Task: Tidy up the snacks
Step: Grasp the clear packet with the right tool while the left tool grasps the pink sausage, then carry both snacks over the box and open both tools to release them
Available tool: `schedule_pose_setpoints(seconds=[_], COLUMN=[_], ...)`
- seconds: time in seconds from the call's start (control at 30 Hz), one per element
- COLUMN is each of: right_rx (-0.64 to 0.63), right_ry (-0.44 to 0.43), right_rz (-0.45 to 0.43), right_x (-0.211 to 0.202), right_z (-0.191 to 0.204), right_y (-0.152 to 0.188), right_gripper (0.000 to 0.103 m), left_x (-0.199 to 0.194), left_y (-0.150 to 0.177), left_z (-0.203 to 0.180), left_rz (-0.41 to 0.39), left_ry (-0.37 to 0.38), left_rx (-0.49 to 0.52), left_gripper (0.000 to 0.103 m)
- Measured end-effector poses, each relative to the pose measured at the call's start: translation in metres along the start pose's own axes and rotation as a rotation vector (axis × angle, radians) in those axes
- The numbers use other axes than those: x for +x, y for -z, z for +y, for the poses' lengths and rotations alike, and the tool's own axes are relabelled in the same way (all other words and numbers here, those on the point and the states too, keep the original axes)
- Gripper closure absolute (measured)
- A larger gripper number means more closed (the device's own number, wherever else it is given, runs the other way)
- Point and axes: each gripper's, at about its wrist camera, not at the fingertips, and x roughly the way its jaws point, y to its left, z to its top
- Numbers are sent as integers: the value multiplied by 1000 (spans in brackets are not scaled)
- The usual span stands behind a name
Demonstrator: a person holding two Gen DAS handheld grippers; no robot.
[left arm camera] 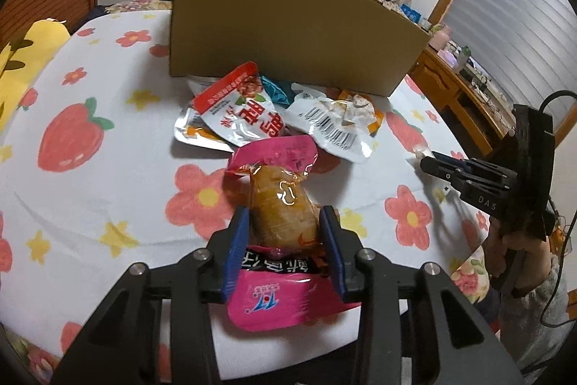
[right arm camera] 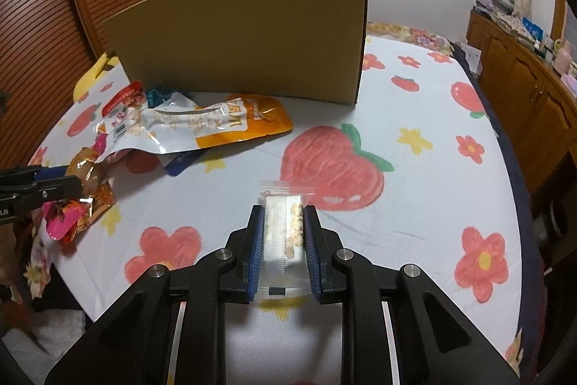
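Observation:
My left gripper [left arm camera: 285, 222] is shut on a pink and clear snack pack [left arm camera: 279, 204] with a brown bun-like piece inside, held over the bed. It also shows at the left of the right wrist view [right arm camera: 83, 184]. My right gripper [right arm camera: 283, 222] is shut on a small clear packet of white nougat [right arm camera: 281, 230]; the gripper shows at the right of the left wrist view [left arm camera: 429, 165]. A pile of snack pouches [left arm camera: 259, 114] lies in front of a tall cardboard box [left arm camera: 288, 27], seen also in the right wrist view [right arm camera: 245, 35].
The bed has a white sheet [right arm camera: 414, 204] printed with strawberries and flowers. A wooden cabinet [right arm camera: 523, 89] with clutter on top runs along the right. Slatted wooden doors [right arm camera: 47, 24] stand at the left. A yellow pillow [left arm camera: 25, 60] lies at the bed's left edge.

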Motion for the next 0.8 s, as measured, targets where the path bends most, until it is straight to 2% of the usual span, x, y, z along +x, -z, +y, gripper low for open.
schedule_pose_setpoints(seconds=[0.37,0.8], right_rx=[20,-5], right_ry=[-15,-37], right_rz=[-41,-126], right_x=[-14,-45], right_z=[1,16], right_y=[0,-22], right_gripper=[84,84], left_x=[-30,-54], left_y=[-5,-25], left_z=[2,-10], left_rz=[-83,-172], left_ry=[-21,-39], left_rx=[25,71], left_gripper=[66,66])
